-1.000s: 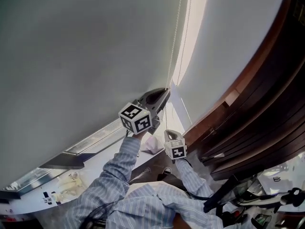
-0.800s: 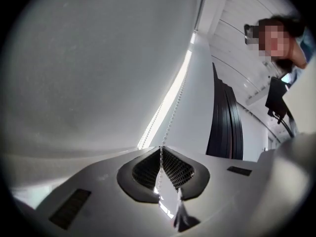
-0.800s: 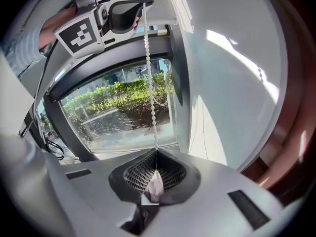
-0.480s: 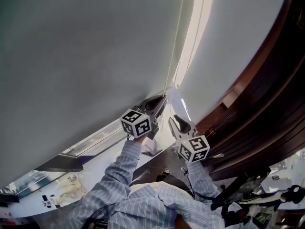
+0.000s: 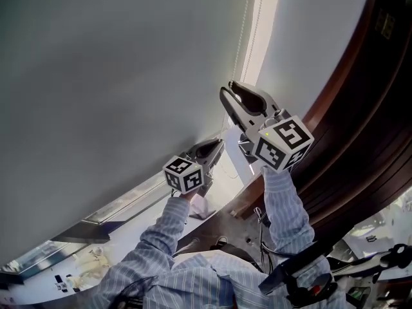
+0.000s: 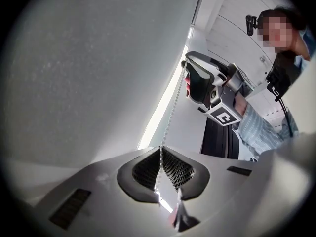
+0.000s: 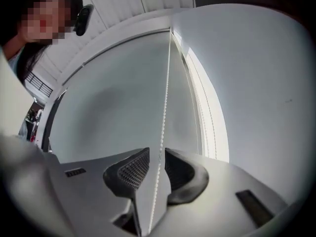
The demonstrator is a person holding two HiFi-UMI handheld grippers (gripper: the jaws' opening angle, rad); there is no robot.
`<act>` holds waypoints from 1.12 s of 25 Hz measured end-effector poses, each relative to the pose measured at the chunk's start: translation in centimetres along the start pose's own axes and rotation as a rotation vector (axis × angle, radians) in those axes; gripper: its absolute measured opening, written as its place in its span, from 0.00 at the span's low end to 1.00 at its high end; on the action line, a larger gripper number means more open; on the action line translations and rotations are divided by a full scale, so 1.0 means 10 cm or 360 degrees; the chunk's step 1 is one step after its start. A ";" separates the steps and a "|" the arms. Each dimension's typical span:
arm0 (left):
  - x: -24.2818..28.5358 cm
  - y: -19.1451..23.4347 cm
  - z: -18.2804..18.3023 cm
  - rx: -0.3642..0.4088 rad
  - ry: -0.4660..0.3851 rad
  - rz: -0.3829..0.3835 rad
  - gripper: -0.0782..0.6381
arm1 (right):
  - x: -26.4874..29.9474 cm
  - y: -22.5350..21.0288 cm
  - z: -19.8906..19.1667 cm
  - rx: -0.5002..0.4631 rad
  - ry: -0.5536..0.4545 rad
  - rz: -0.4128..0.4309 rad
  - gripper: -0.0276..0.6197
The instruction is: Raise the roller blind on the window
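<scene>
While left tongs [image 6: 160, 152] pinch the bead chain [image 6: 172, 110] and spread right tongs [image 7: 157, 157] straddle it above, releasing early could let it slip.

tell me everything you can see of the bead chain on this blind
The bead chain is a thin string of small pale beads, plastic by the look. It runs straight and taut along the right edge of the grey roller blind, beside the bright strip of window. Low down, the left gripper is shut on it. Higher up, it passes between the open jaws of the right gripper, which do not press on it.
</scene>
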State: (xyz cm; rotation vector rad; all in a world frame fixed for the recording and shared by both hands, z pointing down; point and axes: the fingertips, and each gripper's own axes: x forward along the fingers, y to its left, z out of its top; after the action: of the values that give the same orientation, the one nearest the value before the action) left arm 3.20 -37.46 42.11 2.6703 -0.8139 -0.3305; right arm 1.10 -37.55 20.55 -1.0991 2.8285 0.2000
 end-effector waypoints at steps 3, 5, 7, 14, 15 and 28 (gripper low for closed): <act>-0.01 -0.01 0.00 0.0010 0.0006 -0.0009 0.13 | 0.04 -0.03 0.04 0.0050 -0.0020 -0.0009 0.07; -0.01 -0.02 0.00 0.0004 0.0005 -0.0018 0.13 | 0.00 -0.07 0.04 0.0046 -0.0070 -0.0072 0.06; -0.02 -0.04 -0.02 0.0000 0.0016 -0.0030 0.13 | -0.09 -0.12 0.03 -0.0017 -0.0162 -0.0169 0.06; -0.17 0.15 -0.74 -0.0139 0.0264 0.0081 0.13 | -0.17 -0.07 -0.71 -0.0034 0.0050 -0.0277 0.05; -0.23 0.22 -0.97 -0.0185 0.0355 0.0115 0.13 | -0.20 -0.07 -0.96 -0.0008 0.0125 -0.0288 0.05; -0.83 0.22 -1.73 -0.0037 0.0492 0.0270 0.16 | -0.56 0.14 -3.00 0.0181 0.0667 -0.0388 0.05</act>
State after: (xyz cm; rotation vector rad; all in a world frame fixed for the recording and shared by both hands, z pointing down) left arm 0.77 -30.26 59.85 2.5197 -0.9194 0.1118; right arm 2.88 -37.62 51.05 -1.6054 2.9575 -0.2367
